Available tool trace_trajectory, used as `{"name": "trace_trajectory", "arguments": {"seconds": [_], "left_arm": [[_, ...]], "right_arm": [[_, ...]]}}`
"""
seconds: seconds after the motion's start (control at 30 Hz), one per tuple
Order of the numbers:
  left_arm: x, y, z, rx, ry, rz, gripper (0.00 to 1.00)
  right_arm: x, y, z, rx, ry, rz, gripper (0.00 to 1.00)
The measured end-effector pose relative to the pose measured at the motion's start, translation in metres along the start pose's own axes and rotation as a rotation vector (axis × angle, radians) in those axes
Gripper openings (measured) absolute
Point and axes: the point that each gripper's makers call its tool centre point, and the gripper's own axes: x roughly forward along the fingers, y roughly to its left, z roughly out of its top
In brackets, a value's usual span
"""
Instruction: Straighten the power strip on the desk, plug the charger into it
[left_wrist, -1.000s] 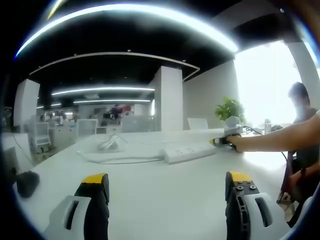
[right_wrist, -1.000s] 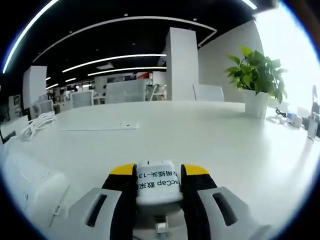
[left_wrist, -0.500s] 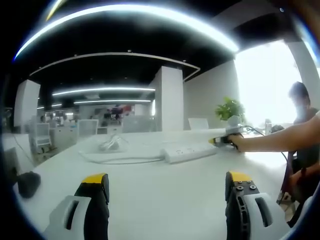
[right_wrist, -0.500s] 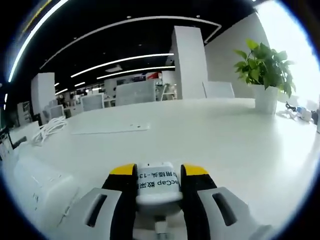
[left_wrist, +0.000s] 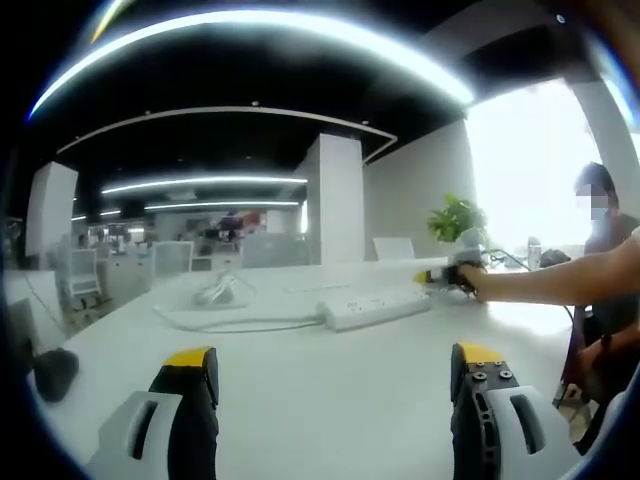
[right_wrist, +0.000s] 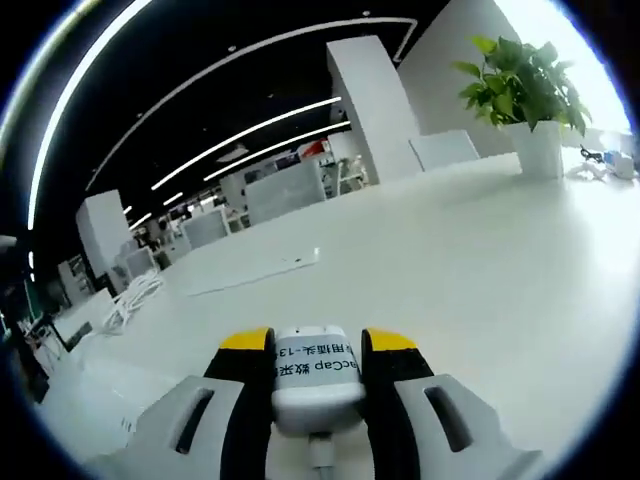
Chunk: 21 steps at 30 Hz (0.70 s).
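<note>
Where print can be read at all, found on the small white boxy charger (right_wrist: 317, 385) as a label with "aCap", some Chinese characters and "-13", partly cut off by the jaws. Pinched between the yellow-tipped jaws of the right gripper (right_wrist: 317, 352), pressed against both of its sides, a thin lead trailing from its near end. Held above the broad white desk (right_wrist: 480, 280), with a rounded white block at the lower left edge, too blurred to name. Plenty of bare surface ahead, broken by a flat white sheet (right_wrist: 255, 275) further off and a bundle of white cable (right_wrist: 130, 300) at far left. Set near the far right corner, a green leafy plant in a white pot (right_wrist: 525, 95).

Seen from the left gripper (left_wrist: 335, 375), jaws spread wide apart with nothing between them, low over the same desk. Lying across the middle distance, the long white power strip (left_wrist: 375, 308), its white cord (left_wrist: 230, 322) curving off to the left toward a loose coil. Reaching in from the right, a bare forearm (left_wrist: 560, 285) stretched level over the tabletop, its far end at the strip's right end. Off at the left edge, a dark rounded object (left_wrist: 50, 368).
</note>
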Motion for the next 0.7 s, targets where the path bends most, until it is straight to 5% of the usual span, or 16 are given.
{"name": "trace_trajectory", "arguments": {"seconds": [0.7], "left_arm": [[-0.004,0.001,0.003,0.0,-0.011,0.003,0.99]], "right_arm": [[-0.022,0.058,0.015,0.397,0.073,0.302,0.32]]}}
